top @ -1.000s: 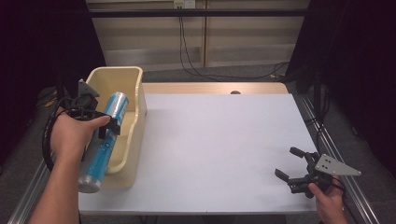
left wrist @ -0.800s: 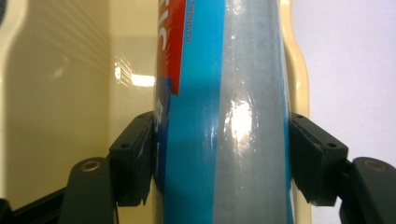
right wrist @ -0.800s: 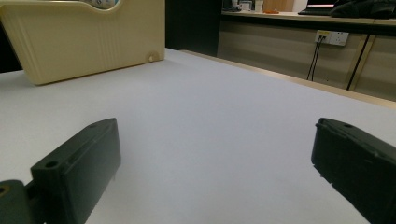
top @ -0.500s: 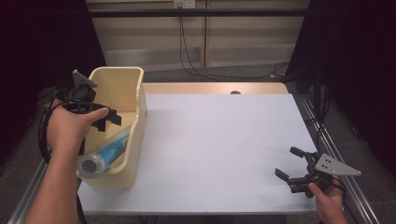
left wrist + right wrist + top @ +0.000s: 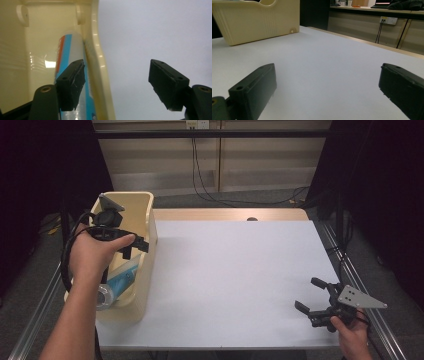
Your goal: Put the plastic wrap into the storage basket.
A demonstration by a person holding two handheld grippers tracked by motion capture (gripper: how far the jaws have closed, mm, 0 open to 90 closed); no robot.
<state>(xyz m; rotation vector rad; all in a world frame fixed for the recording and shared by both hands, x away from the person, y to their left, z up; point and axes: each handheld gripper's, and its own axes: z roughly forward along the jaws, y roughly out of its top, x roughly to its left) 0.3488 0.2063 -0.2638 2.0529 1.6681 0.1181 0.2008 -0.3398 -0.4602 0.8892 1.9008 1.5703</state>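
Now, step in hand: the blue tube (image 5: 119, 282) lies inside the cream bin (image 5: 146, 245), so the drop looks done and the letting-go is finished.
Left tool (image 5: 136, 246): jaws spread apart and holding nothing, poised over the bin's right wall; in the left gripper view (image 5: 117, 77) one jaw sits above the tube, the other above the white desk (image 5: 155, 32).
Right tool (image 5: 315, 295): jaws apart, empty, low over the desk near its front right corner, well apart from the bin.
Tube's place: lengthwise along the bin's right inner wall, clear cap end toward the person.
Next move, as I judge it: lift the left tool clear of the bin's rim without clipping the wall.
Writing: the tube (image 5: 72, 57) bears blue, white and orange bands; no brand or lettering is legible.
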